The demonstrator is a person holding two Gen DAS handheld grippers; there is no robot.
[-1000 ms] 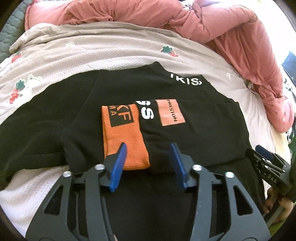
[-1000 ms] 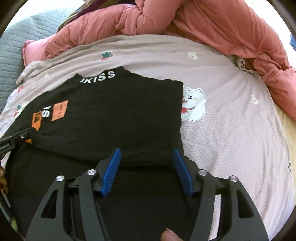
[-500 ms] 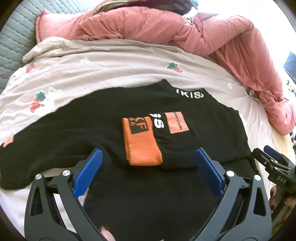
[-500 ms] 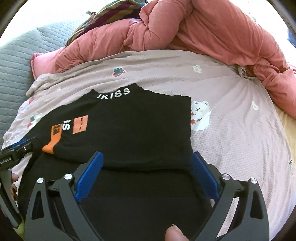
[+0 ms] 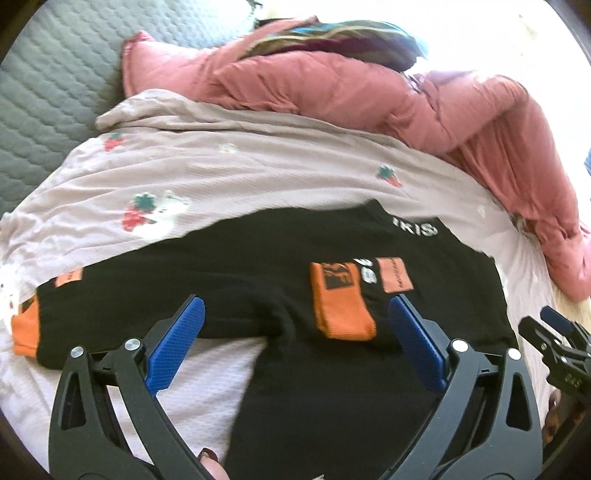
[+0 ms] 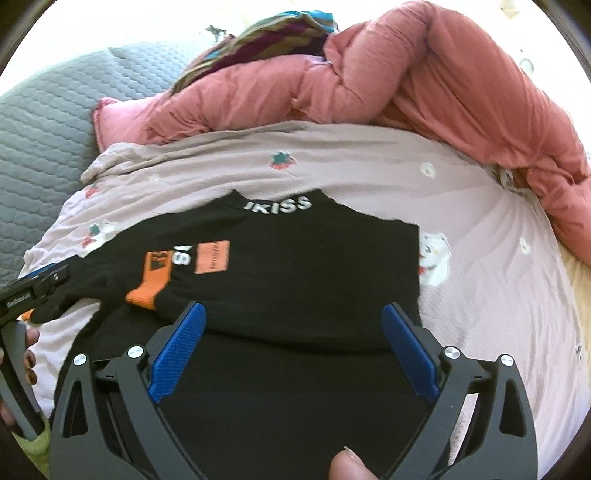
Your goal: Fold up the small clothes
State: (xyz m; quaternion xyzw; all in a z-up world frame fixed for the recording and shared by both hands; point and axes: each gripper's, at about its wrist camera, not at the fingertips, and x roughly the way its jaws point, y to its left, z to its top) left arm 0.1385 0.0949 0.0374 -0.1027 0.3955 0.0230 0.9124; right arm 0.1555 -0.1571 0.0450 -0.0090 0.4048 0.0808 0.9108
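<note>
A black long-sleeved top [image 5: 258, 258] with white collar lettering lies flat on the bed; it also shows in the right wrist view [image 6: 314, 266]. One sleeve is folded across the body, its orange cuff [image 5: 341, 314] on top. The other sleeve stretches out left, ending in an orange cuff [image 5: 26, 328]. My left gripper [image 5: 295, 343] is open and empty, above the top's lower left. My right gripper [image 6: 293, 347] is open and empty, above the lower right part of the top. The left gripper [image 6: 33, 291] shows at the right wrist view's left edge.
A pale pink patterned sheet [image 5: 240, 166] covers the bed. A bunched pink duvet [image 6: 424, 74] lies along the far side and right. A grey quilted headboard [image 5: 48, 92] stands at the far left. A striped cloth [image 6: 258, 33] sits behind the duvet.
Both grippers opened wide, let go of the black fabric and pulled back. The left gripper also swung left, bringing the outstretched sleeve into view.
</note>
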